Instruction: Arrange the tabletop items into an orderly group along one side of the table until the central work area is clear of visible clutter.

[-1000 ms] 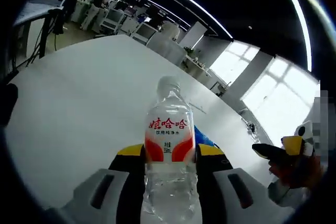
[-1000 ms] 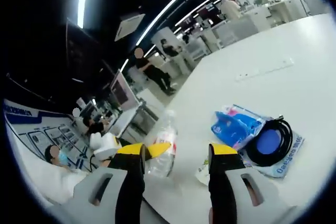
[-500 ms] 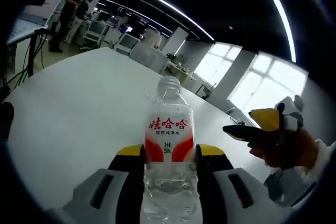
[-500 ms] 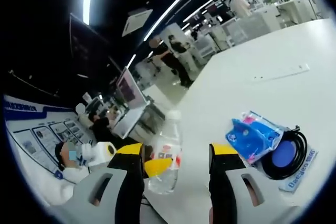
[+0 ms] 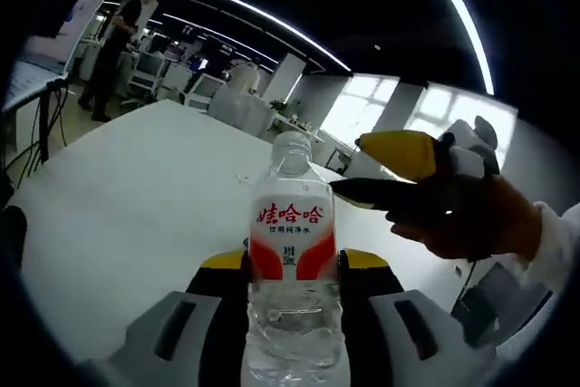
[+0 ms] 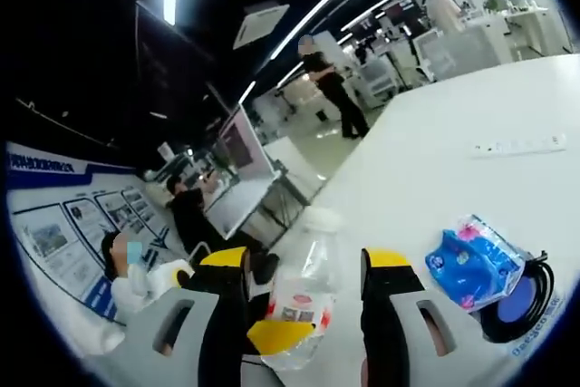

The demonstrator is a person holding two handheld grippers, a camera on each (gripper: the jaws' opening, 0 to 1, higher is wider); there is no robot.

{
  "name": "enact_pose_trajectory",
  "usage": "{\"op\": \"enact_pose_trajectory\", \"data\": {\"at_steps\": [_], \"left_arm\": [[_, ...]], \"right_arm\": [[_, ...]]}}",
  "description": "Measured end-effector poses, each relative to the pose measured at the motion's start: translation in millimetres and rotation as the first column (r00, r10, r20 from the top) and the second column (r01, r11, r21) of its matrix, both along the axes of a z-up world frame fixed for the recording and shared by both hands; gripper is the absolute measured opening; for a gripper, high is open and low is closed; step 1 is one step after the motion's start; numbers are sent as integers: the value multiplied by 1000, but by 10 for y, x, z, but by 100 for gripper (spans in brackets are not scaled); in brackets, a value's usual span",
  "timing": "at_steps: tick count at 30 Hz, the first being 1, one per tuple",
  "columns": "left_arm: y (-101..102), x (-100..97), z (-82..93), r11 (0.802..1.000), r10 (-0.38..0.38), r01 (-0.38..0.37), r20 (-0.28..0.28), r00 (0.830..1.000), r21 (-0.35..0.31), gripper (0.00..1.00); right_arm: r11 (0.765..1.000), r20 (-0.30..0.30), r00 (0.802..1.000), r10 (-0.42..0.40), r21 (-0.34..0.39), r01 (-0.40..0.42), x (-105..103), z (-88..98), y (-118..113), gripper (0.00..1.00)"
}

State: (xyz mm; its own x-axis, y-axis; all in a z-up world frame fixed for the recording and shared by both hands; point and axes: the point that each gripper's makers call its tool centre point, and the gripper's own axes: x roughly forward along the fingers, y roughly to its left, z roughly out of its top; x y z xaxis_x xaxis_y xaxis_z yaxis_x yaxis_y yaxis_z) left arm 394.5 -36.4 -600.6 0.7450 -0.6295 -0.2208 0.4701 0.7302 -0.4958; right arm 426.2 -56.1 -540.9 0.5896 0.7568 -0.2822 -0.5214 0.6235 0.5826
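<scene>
Clamping the water bottle (image 5: 293,269) upright above the white table (image 5: 136,197), the left gripper (image 5: 293,265) presses both jaws to its label; the right gripper (image 6: 304,265) stands parted, empty.

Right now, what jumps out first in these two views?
The clear water bottle with its red and white label stands upright, clamped between the left gripper's yellow-tipped jaws, dead centre of the left gripper view. The right gripper comes in from the right, its yellow tip level with the bottle's neck. In the right gripper view, a blue packet lies on the white table beside a coil of black cable.
</scene>
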Motion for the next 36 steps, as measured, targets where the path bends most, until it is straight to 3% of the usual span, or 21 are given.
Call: {"op": "enact_pose_trajectory", "data": {"at_steps": [8,16,21,26,27,28,32,36], "left_arm": [[-46,-106,83,997,-59,57,61,996,42,38],[-105,-200,128,992,-101,94,96,990,79,38],[-91,-273,133,985,-125,109,119,985,131,38],[-92,-340,48,968,-157,129,116,981,214,41],[-100,-360,50,969,-159,132,117,980,207,40],[-85,-373,47,968,-157,130,119,980,214,40],[-43,-398,49,953,-172,132,129,977,271,40],[-28,-393,60,941,-179,129,137,974,314,40]], "right_arm": [[1000,-8,1000,21,2,-21,-19,-15,111,46],[1000,2,1000,22,-17,-22,-87,-101,136,33],[999,-37,999,7,52,-6,-113,-70,110,29],[993,-23,998,56,109,-53,-229,81,164,21],[991,-11,996,88,105,-87,-291,109,208,20],[995,75,992,98,29,-100,-274,117,197,19],[991,70,990,124,36,-127,-356,147,248,18],[990,121,984,132,37,-137,-396,193,257,17]]}}
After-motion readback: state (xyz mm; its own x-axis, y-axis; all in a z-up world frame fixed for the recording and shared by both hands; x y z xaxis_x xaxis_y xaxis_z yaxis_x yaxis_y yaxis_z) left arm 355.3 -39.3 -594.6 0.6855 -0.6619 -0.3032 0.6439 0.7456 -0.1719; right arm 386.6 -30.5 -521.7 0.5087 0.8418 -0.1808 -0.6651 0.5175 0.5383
